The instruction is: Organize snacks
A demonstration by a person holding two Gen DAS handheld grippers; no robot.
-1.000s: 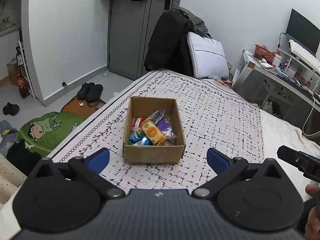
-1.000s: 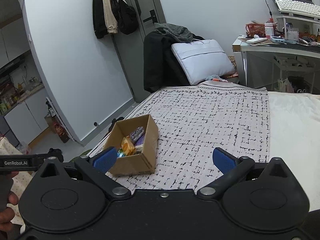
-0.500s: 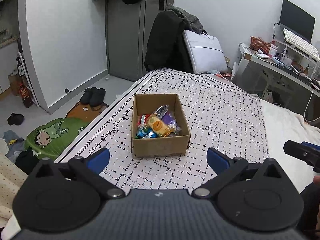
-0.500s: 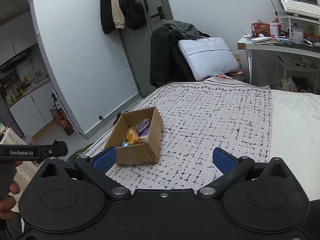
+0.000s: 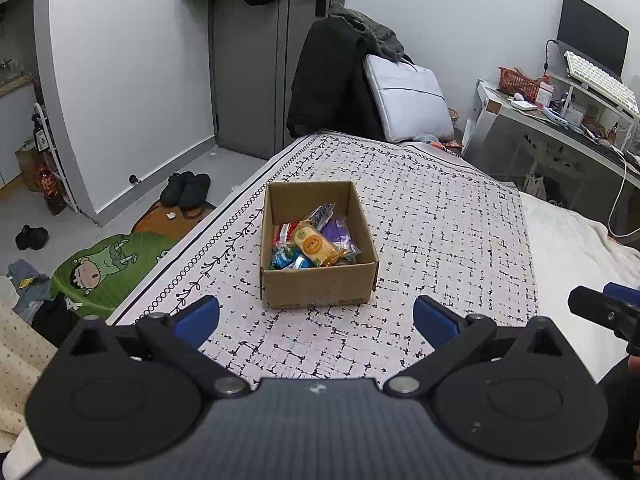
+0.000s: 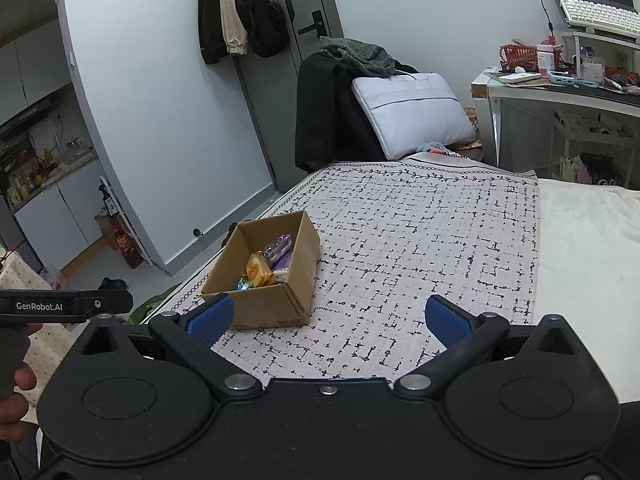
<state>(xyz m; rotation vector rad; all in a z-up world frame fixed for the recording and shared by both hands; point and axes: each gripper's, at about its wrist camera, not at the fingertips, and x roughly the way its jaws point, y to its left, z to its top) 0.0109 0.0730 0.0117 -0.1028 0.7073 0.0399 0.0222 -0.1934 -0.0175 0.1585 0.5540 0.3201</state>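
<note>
A brown cardboard box stands on the patterned cloth on the bed. It holds several wrapped snacks, with an orange and yellow packet on top. My left gripper is open and empty, held back from the box's near wall. In the right wrist view the box lies ahead to the left, with the packet inside. My right gripper is open and empty, over the cloth to the right of the box.
A chair with a dark coat and a pale cushion stands beyond the bed. A cluttered desk is at the right. Shoes and a green mat lie on the floor at the left.
Both grippers have drawn back and up from the box, so it looks smaller and farther. Both stay open and empty. The box has not moved.
</note>
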